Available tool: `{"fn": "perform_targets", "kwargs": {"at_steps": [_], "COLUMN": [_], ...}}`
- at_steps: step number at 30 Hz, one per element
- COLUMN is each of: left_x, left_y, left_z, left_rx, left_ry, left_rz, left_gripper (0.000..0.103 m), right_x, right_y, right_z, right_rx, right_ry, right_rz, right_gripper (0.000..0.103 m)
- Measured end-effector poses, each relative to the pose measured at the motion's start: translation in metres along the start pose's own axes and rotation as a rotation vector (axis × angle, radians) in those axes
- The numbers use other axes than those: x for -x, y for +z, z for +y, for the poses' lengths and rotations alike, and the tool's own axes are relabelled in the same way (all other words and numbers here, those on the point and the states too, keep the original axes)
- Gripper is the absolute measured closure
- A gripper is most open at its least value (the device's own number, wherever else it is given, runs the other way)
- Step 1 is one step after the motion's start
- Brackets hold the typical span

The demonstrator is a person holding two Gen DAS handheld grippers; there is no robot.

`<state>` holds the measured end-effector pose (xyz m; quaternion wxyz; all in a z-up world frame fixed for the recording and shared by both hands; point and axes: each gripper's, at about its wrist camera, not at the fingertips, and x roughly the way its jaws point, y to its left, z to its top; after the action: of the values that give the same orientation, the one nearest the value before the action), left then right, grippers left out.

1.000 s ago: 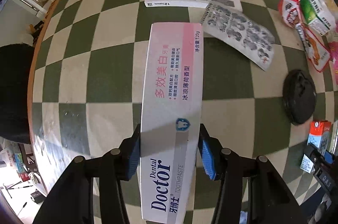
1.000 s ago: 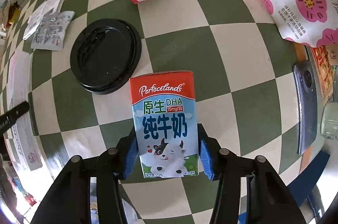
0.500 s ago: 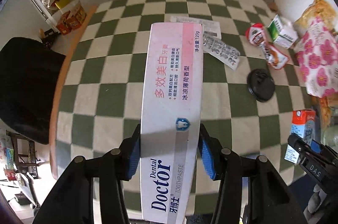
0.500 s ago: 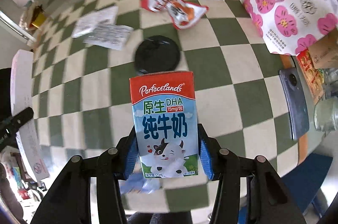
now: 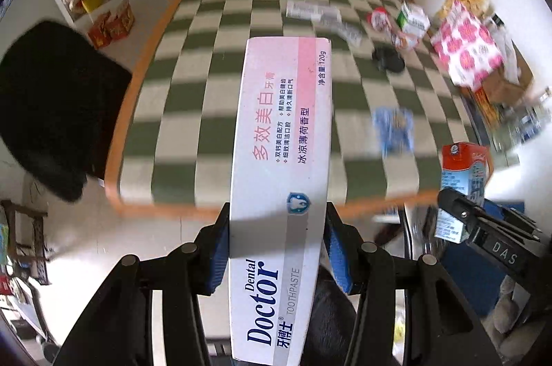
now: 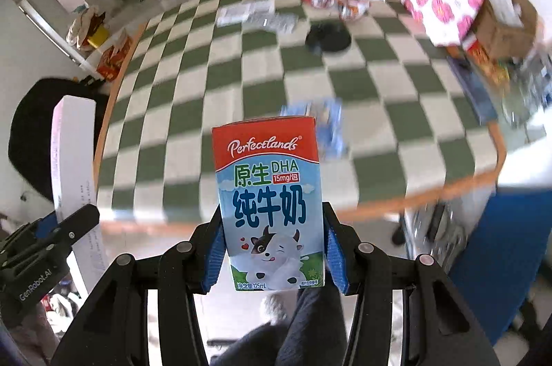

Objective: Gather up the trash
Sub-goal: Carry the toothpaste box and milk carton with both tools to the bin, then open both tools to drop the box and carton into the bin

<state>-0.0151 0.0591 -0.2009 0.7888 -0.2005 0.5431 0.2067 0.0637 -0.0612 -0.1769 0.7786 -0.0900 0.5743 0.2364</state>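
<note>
Fingers (image 5: 336,248) still clamp toothpaste box (image 5: 281,159), now lifted off table (image 5: 207,110).

The toothpaste box (image 5: 281,179) reads "Dental Doctor TOOTHPASTE" and "120g". The milk carton (image 6: 270,204) reads "Perfectlands", "DHA 15mg", "125mL".

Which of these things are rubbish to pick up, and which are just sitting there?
Rubbish for the job:
pink-and-white toothpaste box, clamped in the left hand-held gripper
red-and-blue milk carton, clamped in the right hand-held gripper
black plastic lid
red snack wrapper

Just lying about:
pink flowered bag
black chair
</note>
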Motion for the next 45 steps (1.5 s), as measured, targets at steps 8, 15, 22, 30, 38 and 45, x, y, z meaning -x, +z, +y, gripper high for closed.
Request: {"fn": "perform_targets", "kwargs": {"at_steps": [8,15,22,30,38,45], "left_x": [-0.079,-0.253,-0.406,-0.481,-0.450,-0.426], "left_y": [-0.106,-0.139,-0.148,-0.157,-0.175,-0.187], "left_z": [0.027,0.045,0.061,0.085,0.106,0.093], "left_rx": [0.098,0.261,0.330,0.328,0.247,0.163], "left_ry": [-0.082,-0.139,-0.163,-0.112,0.090,0.150], "left_rz": [0.277,0.464,0.547,0.524,0.400,0.419], "left_gripper": [0.057,0.057,0.055,0.004,0.002,0.002], "right_x": [-0.077,-0.221,-0.382,-0.504,-0.504,-0.478], "right_y": [-0.123,-0.174,-0.181,-0.186,-0.193,-0.189], "right_z": [-0.010,-0.039,-0.056,-0.048,-0.044,-0.040], "right_rx": [-0.050,-0.066,-0.053,-0.025,0.041,0.101], "right_ry": [0.028,0.015,0.037,0.095,-0.017,-0.124], "right_rz": [0.273,0.421,0.466,0.502,0.442,0.411], "right_gripper": [0.051,0.051,0.051,0.030,0.004,0.004]}}
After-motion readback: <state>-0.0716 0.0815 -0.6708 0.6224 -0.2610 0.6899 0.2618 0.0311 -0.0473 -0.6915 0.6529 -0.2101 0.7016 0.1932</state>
